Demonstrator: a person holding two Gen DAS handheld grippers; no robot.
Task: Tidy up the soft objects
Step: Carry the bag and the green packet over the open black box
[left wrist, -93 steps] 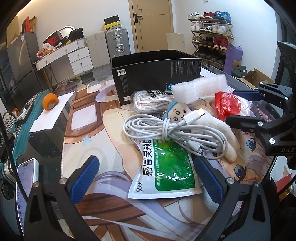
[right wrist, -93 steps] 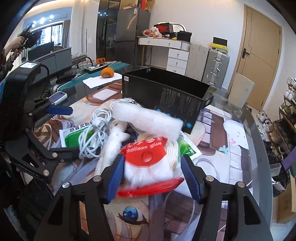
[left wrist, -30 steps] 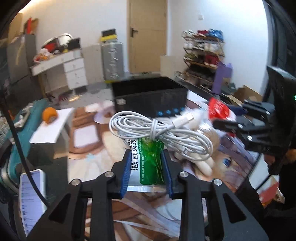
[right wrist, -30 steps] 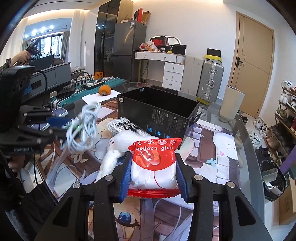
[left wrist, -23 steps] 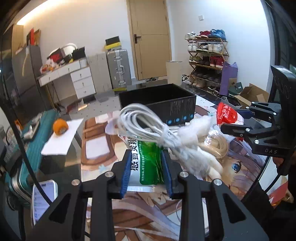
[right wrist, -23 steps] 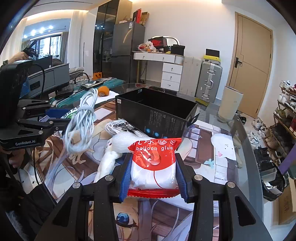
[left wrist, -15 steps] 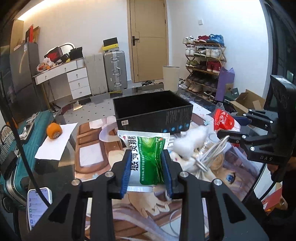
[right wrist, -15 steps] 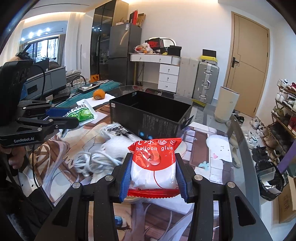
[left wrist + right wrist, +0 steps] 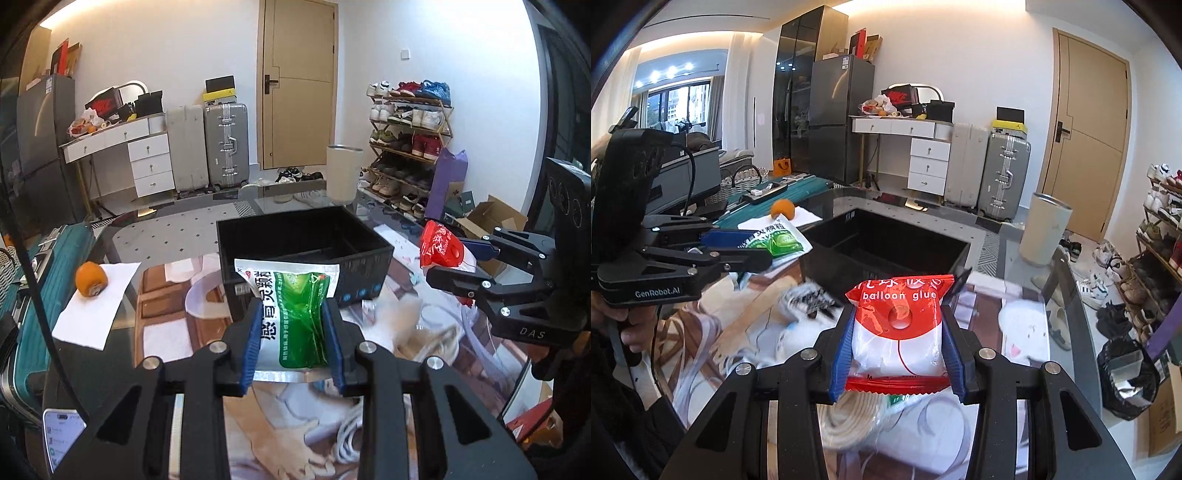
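Note:
My left gripper (image 9: 293,317) is shut on a green and white medicine pouch (image 9: 293,314), held up above the table in front of the open black box (image 9: 303,251). My right gripper (image 9: 897,328) is shut on a red and white "balloon glue" packet (image 9: 899,325), also lifted, with the black box (image 9: 886,247) just beyond it. The right wrist view shows the left gripper (image 9: 738,245) with the green pouch (image 9: 775,240) at the left. In the left wrist view the right gripper (image 9: 454,258) holds the red packet (image 9: 439,249) at the right.
On the printed mat below lie a white cable (image 9: 351,439), a cream coiled cord in a bag (image 9: 853,417) and a white plush (image 9: 801,332). An orange (image 9: 90,278) sits on white paper at the left. A phone (image 9: 61,435) lies near the left edge.
Both grippers have risen with their packets. The white cable that lay over the green pouch slid off and dropped onto the table. The black box now shows its open inside.

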